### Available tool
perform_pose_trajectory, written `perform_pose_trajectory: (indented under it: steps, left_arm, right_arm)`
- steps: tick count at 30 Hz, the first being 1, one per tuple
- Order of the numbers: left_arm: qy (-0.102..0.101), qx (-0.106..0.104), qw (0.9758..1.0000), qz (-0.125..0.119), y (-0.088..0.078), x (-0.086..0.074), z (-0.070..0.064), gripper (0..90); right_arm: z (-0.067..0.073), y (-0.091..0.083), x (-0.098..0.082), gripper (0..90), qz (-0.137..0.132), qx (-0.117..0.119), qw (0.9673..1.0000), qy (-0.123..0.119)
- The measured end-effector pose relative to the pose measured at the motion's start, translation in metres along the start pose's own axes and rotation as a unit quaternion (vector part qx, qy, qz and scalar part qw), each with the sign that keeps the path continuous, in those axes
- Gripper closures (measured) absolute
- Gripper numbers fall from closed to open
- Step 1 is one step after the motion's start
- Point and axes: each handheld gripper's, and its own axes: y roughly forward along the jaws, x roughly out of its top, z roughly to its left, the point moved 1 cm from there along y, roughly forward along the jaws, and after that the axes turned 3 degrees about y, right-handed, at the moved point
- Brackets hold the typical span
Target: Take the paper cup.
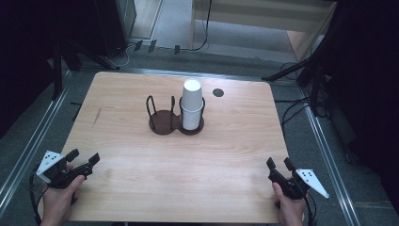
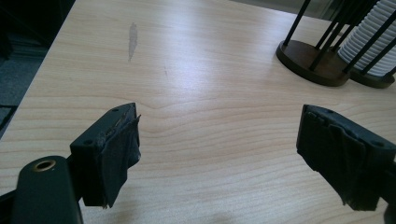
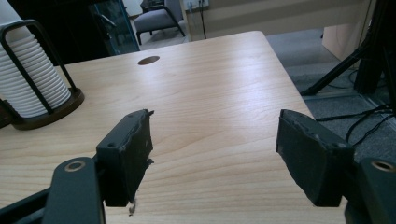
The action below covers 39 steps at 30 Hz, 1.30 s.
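High view: we hold the left gripper (image 1: 86, 159) at the near left corner of the table (image 1: 141, 183) and the right gripper (image 1: 278, 164) at the near right corner, both with jaws apart and nothing between them. The stack of white paper cups (image 1: 192, 103) stands upright, mouths down, in the right-hand ring of the dark two-ring holder (image 1: 176, 121) near the table's middle, well apart from both tools and farther from us than either. The left-hand ring (image 1: 161, 120) holds nothing. The stack's long axis runs straight up, so we judge a reach would go forward and inward. The stack sits slightly right of centre, so our right gripper looks a little nearer to it.
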Motion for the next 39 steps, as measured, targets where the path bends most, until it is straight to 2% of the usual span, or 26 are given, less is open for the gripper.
perform_pose_trajectory:
  steps: [3,7,12,16,18,25,28,35,39]
  left_arm:
    - [0.006,0.010,0.9999,-0.010,-0.001,0.001,-0.001,15.4]
    - [-0.002,0.004,0.9999,-0.016,-0.002,0.001,0.000,15.5]
    - [0.000,-0.002,0.9999,-0.014,-0.002,0.000,0.001,15.5]
    - [-0.025,-0.007,0.9994,-0.023,-0.005,0.000,0.006,15.4]
    - [-0.027,-0.012,0.9993,-0.025,-0.006,0.000,0.007,15.4]
    - [-0.009,-0.011,0.9998,-0.016,-0.004,0.000,0.003,15.3]
    - [-0.009,-0.012,0.9998,-0.016,-0.004,0.000,0.003,15.0]
    - [-0.007,-0.012,0.9998,-0.015,-0.003,0.000,0.003,15.0]
    - [-0.004,-0.011,0.9999,-0.013,-0.002,0.000,0.002,14.9]
  right_arm:
    - [0.004,0.000,0.001,27.6,0.006,-0.004,1.0000,-0.006]
    - [0.013,0.003,0.006,26.6,0.013,-0.013,0.9995,-0.027]
    - [0.031,0.008,0.019,17.3,0.029,-0.003,0.9987,-0.043]
    - [0.049,0.011,0.027,9.7,0.037,0.006,0.9979,-0.052]
    - [0.055,0.014,0.030,8.1,0.041,0.014,0.9977,-0.052]
    - [0.080,0.024,0.041,6.9,0.044,0.031,0.9967,-0.061]
    - [0.090,0.030,0.045,6.9,0.048,0.038,0.9957,-0.070]
    - [0.107,0.040,0.055,7.0,0.048,0.049,0.9941,-0.084]
    - [0.114,0.043,0.060,7.4,0.047,0.054,0.9938,-0.085]
